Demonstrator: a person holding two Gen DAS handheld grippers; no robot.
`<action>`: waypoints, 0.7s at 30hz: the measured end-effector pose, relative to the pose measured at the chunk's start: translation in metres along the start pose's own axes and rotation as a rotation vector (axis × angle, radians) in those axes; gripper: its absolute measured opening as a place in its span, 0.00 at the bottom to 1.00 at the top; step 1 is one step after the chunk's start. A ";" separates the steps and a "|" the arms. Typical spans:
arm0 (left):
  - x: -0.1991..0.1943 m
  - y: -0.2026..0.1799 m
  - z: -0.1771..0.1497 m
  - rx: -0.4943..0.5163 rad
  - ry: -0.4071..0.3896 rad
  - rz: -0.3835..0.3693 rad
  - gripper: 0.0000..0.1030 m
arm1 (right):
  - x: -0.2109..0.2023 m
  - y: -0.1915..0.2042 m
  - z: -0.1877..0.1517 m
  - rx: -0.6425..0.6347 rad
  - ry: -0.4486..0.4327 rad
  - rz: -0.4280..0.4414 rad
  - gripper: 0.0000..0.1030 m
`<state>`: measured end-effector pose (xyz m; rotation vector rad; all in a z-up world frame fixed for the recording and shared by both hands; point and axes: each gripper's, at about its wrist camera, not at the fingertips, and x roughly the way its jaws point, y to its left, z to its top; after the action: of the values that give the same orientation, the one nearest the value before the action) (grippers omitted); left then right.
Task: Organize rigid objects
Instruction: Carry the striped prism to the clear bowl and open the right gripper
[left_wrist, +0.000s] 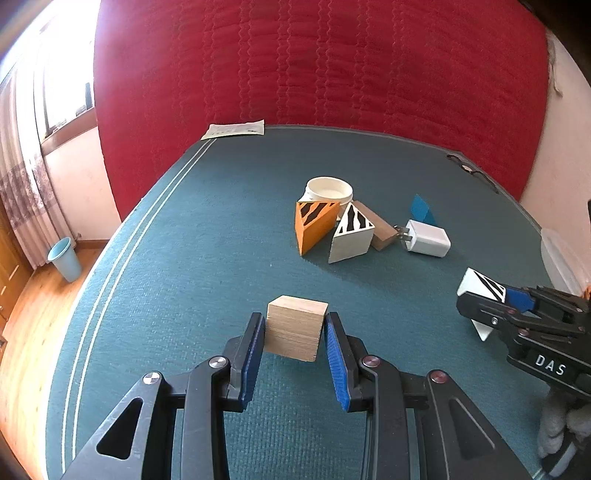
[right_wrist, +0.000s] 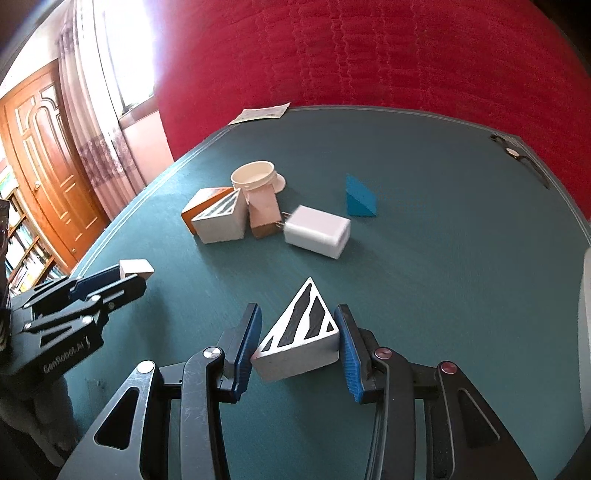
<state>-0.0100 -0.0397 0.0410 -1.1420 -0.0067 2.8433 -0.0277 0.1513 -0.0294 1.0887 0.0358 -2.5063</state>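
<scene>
Seen from your left wrist, your left gripper (left_wrist: 295, 332) is clamped on a plain pale wooden cube (left_wrist: 295, 328), its blue pads pressed against two opposite faces and the cube held over the near part of the teal felt-covered table (left_wrist: 184, 240). Toward the middle of the table a cluster sits together: a small white round plastic tub (left_wrist: 328, 190), an orange wooden wedge with black stripes (left_wrist: 314, 225) in front of it, a white wooden wedge with black zebra stripes (left_wrist: 351, 234) just beside that, a plain brown wooden block (left_wrist: 376, 229) behind it, and a white plug-in charger (left_wrist: 426, 238) whose prongs reach the brown block. A blue wooden wedge (left_wrist: 423, 208) stands just beyond the charger. At the table's right edge your right gripper (left_wrist: 491, 299) holds a second white striped wedge (left_wrist: 480, 288). A printed paper sheet (left_wrist: 236, 129) lies at the far left corner, and a pale blue bin (left_wrist: 65, 258) stands on the wooden floor. Seen from your right wrist, your right gripper (right_wrist: 299, 332) grips that white triangular wedge with black stripes (right_wrist: 299, 336) between both blue pads, near the table's front edge (right_wrist: 443, 295). The left gripper (right_wrist: 129, 277) shows at the left edge with the pale cube (right_wrist: 136, 267) at its tips. The tub (right_wrist: 255, 175), orange wedge (right_wrist: 203, 205), zebra wedge (right_wrist: 221, 219), brown block (right_wrist: 264, 214), charger (right_wrist: 317, 230) and blue wedge (right_wrist: 360, 201) lie farther in, near the middle.
</scene>
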 end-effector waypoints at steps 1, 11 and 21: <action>-0.001 -0.001 0.000 0.001 -0.001 0.000 0.34 | -0.003 -0.003 -0.002 0.004 -0.002 -0.004 0.41; -0.001 -0.019 -0.001 0.029 0.004 -0.005 0.34 | -0.026 -0.033 -0.013 0.058 -0.026 -0.026 0.36; 0.001 -0.035 -0.004 0.056 0.015 -0.016 0.34 | -0.020 -0.038 -0.022 0.068 0.005 -0.002 0.36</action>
<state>-0.0056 -0.0045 0.0391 -1.1474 0.0635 2.8015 -0.0148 0.1971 -0.0359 1.1219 -0.0478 -2.5231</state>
